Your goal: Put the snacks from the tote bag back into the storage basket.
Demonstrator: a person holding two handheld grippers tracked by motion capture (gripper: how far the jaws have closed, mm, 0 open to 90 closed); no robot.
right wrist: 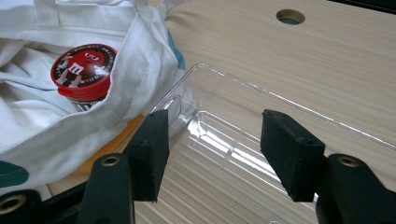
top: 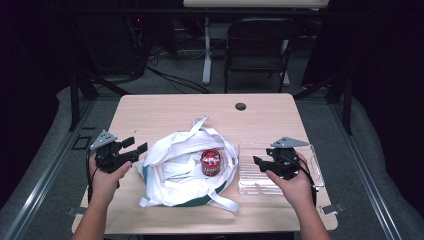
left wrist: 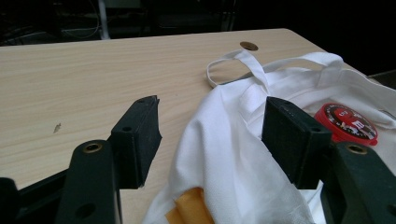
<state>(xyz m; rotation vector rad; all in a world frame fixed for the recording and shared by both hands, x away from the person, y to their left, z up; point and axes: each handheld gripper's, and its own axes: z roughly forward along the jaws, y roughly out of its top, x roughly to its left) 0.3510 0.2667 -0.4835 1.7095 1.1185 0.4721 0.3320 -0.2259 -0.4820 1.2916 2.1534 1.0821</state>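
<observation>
One red-lidded jar (top: 211, 162) in one white bag (top: 170, 170), one clear tray (top: 315, 172), two grippers, left (top: 141, 148) and right (top: 256, 161), agape, empty

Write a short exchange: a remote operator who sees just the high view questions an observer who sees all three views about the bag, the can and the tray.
Operator: Is the right gripper holding anything over the clear tray?
Observer: No. In the right gripper view its jaws stand apart, with nothing between them and the tray's ribbed floor below.
Operator: What is printed on top of the red-lidded can in the white bag?
Observer: A red cartoon candy character inside a dark ring of print.
Operator: And the left gripper?
Observer: Its jaws are open. The bag's cloth shows in the gap, unpinched, and an orange patch peeks out beneath it.
</observation>
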